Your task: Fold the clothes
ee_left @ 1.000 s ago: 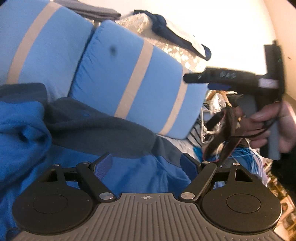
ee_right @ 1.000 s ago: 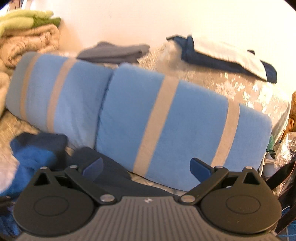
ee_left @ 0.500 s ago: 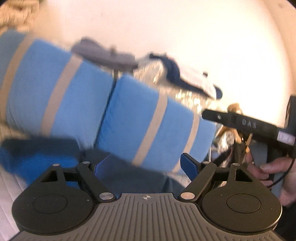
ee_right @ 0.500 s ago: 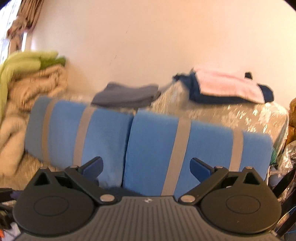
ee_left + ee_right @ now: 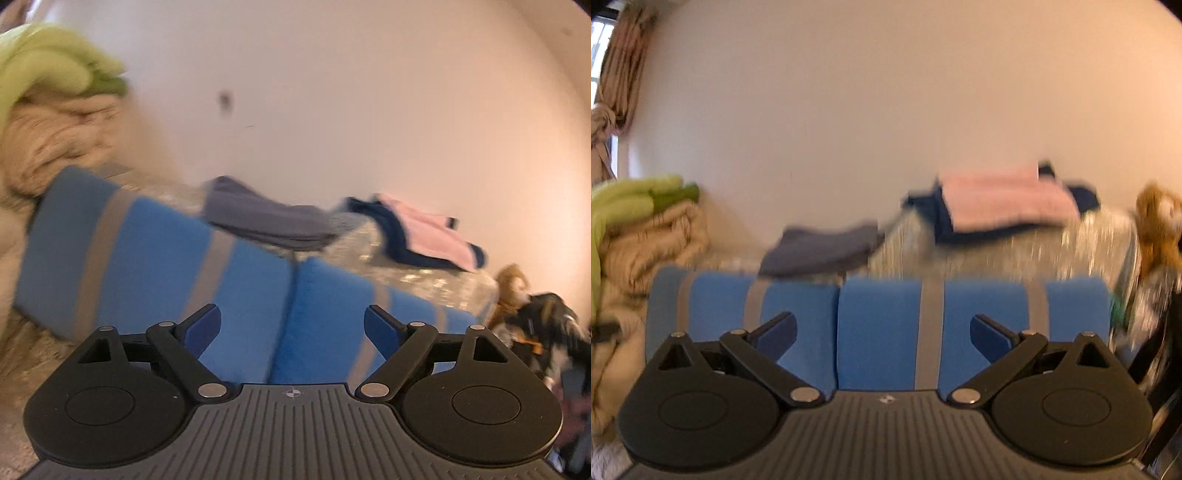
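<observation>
Left wrist view: the left hand-held gripper (image 5: 291, 328) is raised and aimed across two blue cushions (image 5: 155, 266) toward a bare wall. Its jaws are opening, and nothing lies between the blue pads (image 5: 201, 326). Behind the cushions, on a silvery patterned cover (image 5: 424, 277), sit a folded grey garment (image 5: 266, 219) and a folded pink-and-navy garment (image 5: 421, 230), the two well apart. A beige blanket (image 5: 51, 147) with a green one (image 5: 48, 66) on top is piled at the far left. No unfolded clothing shows in this view; the picture is blurred.

Right wrist view: the right hand-held gripper (image 5: 882, 334) is released, jaws wide and empty, pointing nearly level at the same cushions (image 5: 879, 328). The grey garment (image 5: 820, 251) and the pink-and-navy garment (image 5: 1004, 201) lie on the cover behind them. A brown stuffed toy (image 5: 1158, 218) sits at the right edge.

Judging from this, both grippers are between garments: two pieces look folded and put away, and neither gripper carries anything. The next move likely calls for bringing both grippers down to the next piece, which is out of view, and closing on its edges or corners to start a fold.
</observation>
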`<action>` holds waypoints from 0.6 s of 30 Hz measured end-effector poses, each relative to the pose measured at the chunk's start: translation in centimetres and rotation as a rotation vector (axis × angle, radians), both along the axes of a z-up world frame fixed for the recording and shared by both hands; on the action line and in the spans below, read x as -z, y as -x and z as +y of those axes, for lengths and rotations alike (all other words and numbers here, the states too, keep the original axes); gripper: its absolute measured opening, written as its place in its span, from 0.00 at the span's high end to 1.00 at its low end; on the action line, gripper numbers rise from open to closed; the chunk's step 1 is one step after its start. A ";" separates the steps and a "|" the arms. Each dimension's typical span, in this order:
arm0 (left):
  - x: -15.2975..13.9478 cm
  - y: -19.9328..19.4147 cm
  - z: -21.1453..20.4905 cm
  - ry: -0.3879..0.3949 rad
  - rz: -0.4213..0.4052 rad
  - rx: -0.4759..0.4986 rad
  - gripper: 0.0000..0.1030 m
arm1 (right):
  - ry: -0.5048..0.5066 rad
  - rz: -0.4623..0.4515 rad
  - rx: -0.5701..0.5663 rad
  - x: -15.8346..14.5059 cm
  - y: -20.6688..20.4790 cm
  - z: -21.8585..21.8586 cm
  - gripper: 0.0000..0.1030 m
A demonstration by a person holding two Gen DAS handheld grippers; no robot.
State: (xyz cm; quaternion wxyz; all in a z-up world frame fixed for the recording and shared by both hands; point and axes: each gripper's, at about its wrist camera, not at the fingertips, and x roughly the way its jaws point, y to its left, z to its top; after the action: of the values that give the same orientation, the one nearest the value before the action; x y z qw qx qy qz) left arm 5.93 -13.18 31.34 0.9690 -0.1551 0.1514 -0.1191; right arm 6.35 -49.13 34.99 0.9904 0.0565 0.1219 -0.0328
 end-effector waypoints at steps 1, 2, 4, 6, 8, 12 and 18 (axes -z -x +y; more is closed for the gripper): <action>0.9 -0.3 0.7 -0.002 0.008 -0.016 0.17 | -0.024 0.015 0.012 2.0 -0.2 0.1 0.00; 1.8 -0.5 1.4 -0.004 0.016 -0.031 0.17 | -0.049 0.029 0.023 4.0 -0.4 0.3 0.00; 3.9 -1.0 2.9 -0.003 0.045 -0.050 0.17 | -0.097 0.059 0.043 7.9 -1.0 0.7 0.00; 6.3 -1.5 4.6 0.028 0.081 -0.062 0.17 | -0.111 0.090 0.053 11.7 -1.5 1.5 0.00; 8.7 -2.0 6.2 0.059 0.119 -0.076 0.17 | -0.096 0.109 0.059 15.2 -1.9 2.6 0.00; 13.0 -3.4 9.1 0.102 0.205 -0.113 0.17 | -0.073 0.122 0.040 20.2 -2.0 4.2 0.00; 17.9 -4.9 12.9 0.169 0.308 -0.155 0.17 | -0.209 0.244 -0.040 23.4 -3.2 4.5 0.00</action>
State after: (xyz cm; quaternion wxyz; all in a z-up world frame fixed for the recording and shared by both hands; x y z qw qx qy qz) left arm 10.82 -0.32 13.40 0.9241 -0.2636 0.2748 -0.0314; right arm 9.56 -44.60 11.62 0.9574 0.1522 0.2454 -0.0067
